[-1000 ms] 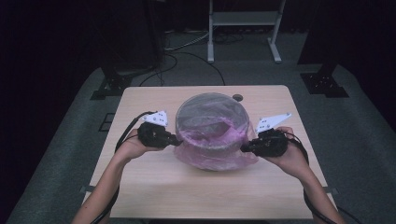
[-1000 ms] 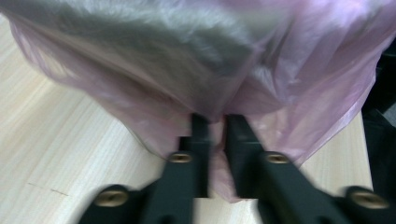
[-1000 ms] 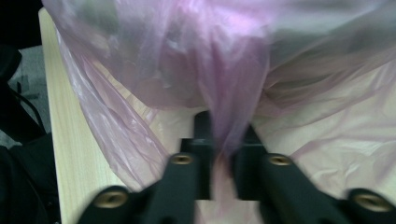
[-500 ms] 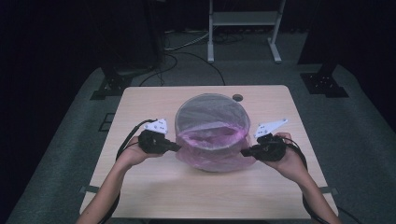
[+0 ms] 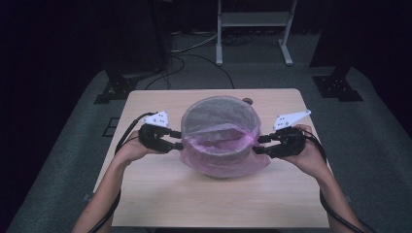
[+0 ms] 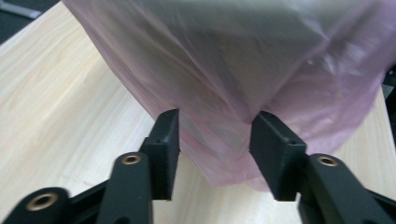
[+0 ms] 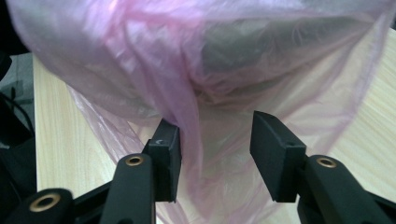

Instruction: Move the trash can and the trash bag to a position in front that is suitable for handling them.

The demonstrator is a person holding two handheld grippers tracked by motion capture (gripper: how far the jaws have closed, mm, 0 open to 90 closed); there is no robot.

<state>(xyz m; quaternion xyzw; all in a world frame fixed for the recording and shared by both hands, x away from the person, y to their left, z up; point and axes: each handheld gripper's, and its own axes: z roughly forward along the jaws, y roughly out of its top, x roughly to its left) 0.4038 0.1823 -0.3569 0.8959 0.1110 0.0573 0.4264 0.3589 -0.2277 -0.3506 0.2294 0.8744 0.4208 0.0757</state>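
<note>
Jaws: both pairs have just been opening and stand spread, pink film between them but not pinched.
Left gripper (image 5: 176, 139): at the left side of the bin (image 5: 219, 127), tips by the draped bag (image 6: 243, 93).
Right gripper (image 5: 261, 144): mirrored on the right, one fold against my inner pad (image 7: 168, 142).
Place: bin near the tabletop's (image 5: 160, 194) far edge, mid-width.
Doing it well: I judge the liner needs smoothing; regrip low, pull both sides evenly, avoid tearing.
</note>
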